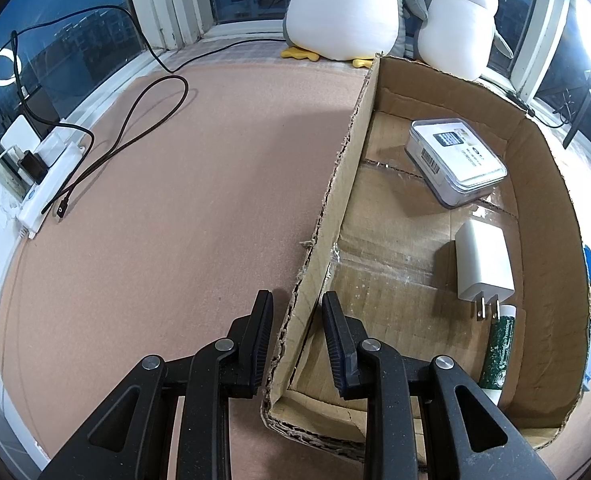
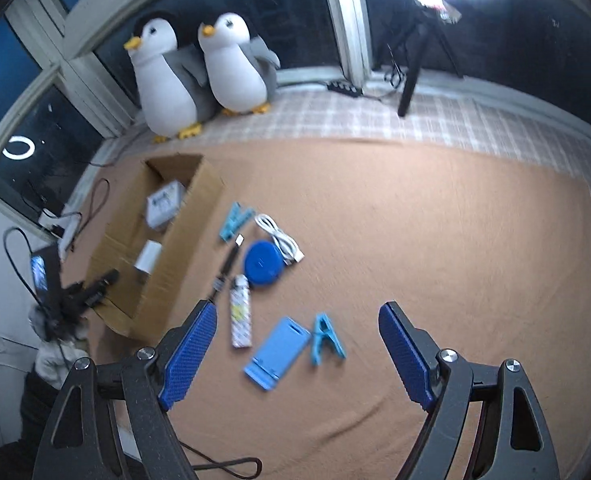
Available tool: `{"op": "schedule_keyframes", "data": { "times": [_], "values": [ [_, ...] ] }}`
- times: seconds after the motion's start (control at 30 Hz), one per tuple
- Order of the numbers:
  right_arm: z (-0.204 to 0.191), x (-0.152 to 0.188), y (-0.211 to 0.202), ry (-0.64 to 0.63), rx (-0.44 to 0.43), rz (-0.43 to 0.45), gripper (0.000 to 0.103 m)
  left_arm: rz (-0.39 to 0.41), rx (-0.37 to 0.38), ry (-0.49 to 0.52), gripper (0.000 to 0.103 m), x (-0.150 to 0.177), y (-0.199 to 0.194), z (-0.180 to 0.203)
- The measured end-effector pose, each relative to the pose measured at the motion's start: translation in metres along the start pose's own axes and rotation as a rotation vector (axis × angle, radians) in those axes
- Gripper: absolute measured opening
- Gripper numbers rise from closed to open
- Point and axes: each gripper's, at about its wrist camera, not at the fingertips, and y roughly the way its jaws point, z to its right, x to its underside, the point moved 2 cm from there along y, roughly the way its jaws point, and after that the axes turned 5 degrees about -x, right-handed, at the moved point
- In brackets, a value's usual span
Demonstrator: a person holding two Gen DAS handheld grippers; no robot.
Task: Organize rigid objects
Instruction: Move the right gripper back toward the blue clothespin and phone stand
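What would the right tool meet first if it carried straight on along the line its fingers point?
Probably the blue phone stand, lying nearest between the open fingers of the right tool, with the blue clip just beside it. Depth is unclear; it could land on bare tablecloth.

Charger (image 1: pixel 483 260) lies in box (image 1: pixel 551 184), clips (image 2: pixel 327 338) outside it

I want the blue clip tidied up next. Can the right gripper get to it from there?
Probably yes. The right gripper is open and empty, and the blue clip lies bare on the brown mat, nothing over it, beside the blue stand.
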Motion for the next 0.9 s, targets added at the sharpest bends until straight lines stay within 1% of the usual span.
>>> {"op": "schedule_keyframes", "data": {
  "times": [0.13,0.2,0.3,0.37,0.4,0.63,0.73,0.9],
  "values": [
    [0.012,0.021,0.027,-0.004,-0.001,-0.032,0.080,0.000,-0.003,0.001,0.028,0.000,0.000,0.001],
    [0.014,0.029,0.041,-0.019,0.014,-0.043,0.079,0.000,-0.003,0.001,0.028,0.000,0.000,0.001],
    [0.016,0.038,0.059,-0.047,0.037,-0.062,0.071,0.000,-0.003,0.001,0.028,0.000,0.000,0.001],
    [0.019,0.042,0.068,-0.058,0.054,-0.073,0.064,0.000,-0.003,0.001,0.028,0.000,0.000,0.001],
    [0.020,0.045,0.073,-0.063,0.061,-0.084,0.063,0.000,-0.003,0.001,0.028,0.000,0.000,0.001],
    [0.024,0.050,0.089,-0.106,0.097,-0.115,0.058,0.000,-0.004,0.002,0.028,0.000,0.000,0.001],
    [0.024,0.051,0.094,-0.128,0.117,-0.127,0.047,-0.001,-0.004,0.001,0.028,0.002,-0.001,0.001],
    [0.025,0.051,0.099,-0.151,0.142,-0.139,0.043,-0.001,-0.004,0.001,0.028,0.002,-0.001,0.001]
  ]
}}
